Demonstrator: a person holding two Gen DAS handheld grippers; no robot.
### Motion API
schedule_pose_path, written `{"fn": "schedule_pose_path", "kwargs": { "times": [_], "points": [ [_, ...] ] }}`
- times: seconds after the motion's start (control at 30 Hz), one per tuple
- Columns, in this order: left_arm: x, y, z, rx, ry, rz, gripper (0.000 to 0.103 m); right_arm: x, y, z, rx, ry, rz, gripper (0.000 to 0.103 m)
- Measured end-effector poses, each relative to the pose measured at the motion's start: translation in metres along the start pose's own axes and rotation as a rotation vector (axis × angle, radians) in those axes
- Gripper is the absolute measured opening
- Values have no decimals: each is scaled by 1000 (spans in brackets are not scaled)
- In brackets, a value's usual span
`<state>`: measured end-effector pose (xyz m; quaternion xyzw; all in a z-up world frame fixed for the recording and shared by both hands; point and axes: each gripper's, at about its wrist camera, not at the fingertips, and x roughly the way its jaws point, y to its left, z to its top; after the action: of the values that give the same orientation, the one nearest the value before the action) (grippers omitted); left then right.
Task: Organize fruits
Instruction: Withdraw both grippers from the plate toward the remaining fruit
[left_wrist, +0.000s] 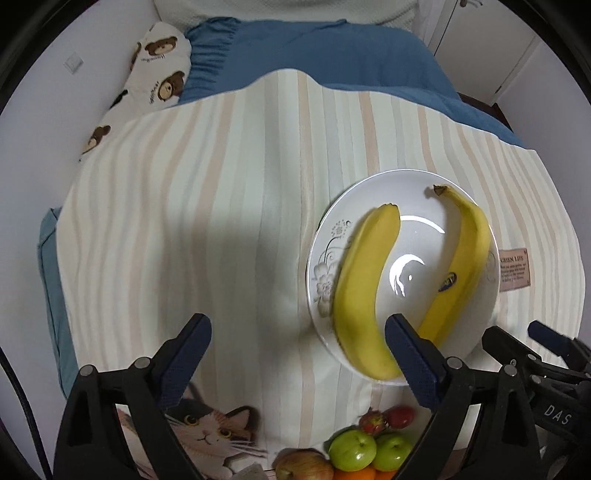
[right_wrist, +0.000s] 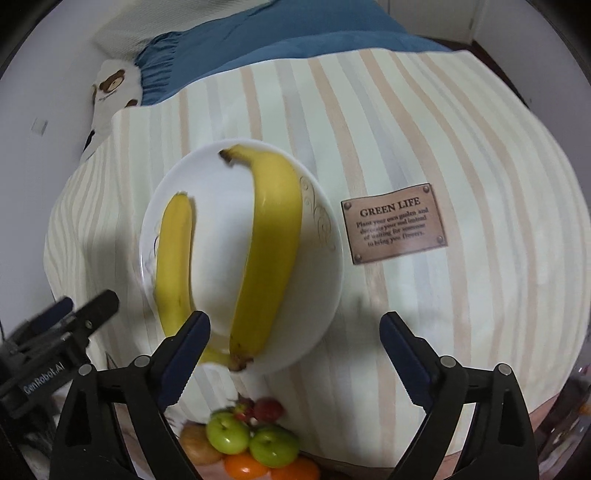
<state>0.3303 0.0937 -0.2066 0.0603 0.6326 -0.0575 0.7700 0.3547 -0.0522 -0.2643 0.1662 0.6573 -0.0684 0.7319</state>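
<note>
Resting on white plate (left_wrist: 369, 206) atop striped cloth (left_wrist: 221, 184): two bananas, left banana (left_wrist: 364, 291), right banana (left_wrist: 461, 266). Left tool (left_wrist: 297, 336) spread wide, empty, one finger over plate edge. Right tool (right_wrist: 295, 332) also wide, empty, above plate's near rim. Bananas likely light, soft, bruise easily, skin smooth; grip mid-body, gently. Pile near table edge: green apples (right_wrist: 255, 439), oranges (right_wrist: 269, 469), firmer, round, may roll.

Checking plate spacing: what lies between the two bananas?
Only bare glossy white plate between the left yellow banana and stickered yellow banana; clearest in left wrist view.
</note>
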Motion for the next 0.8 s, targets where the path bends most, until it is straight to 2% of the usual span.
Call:
{"fn": "schedule_pose_path", "kwargs": {
  "times": [0.03, 0.27, 0.8],
  "points": [
    [5, -7, 9, -3, -3, 1, 96, -4, 0, -3, -17, -14, -10, 97],
    [-33, -1, -20, -16, -72, -12, 96, -43, 5, -30, -66, -98, -17, 97],
    [-134, -18, -86, -1, -277, -54, 96, -157, 14, -108, -157, -341, 6, 97]
  ]
}}
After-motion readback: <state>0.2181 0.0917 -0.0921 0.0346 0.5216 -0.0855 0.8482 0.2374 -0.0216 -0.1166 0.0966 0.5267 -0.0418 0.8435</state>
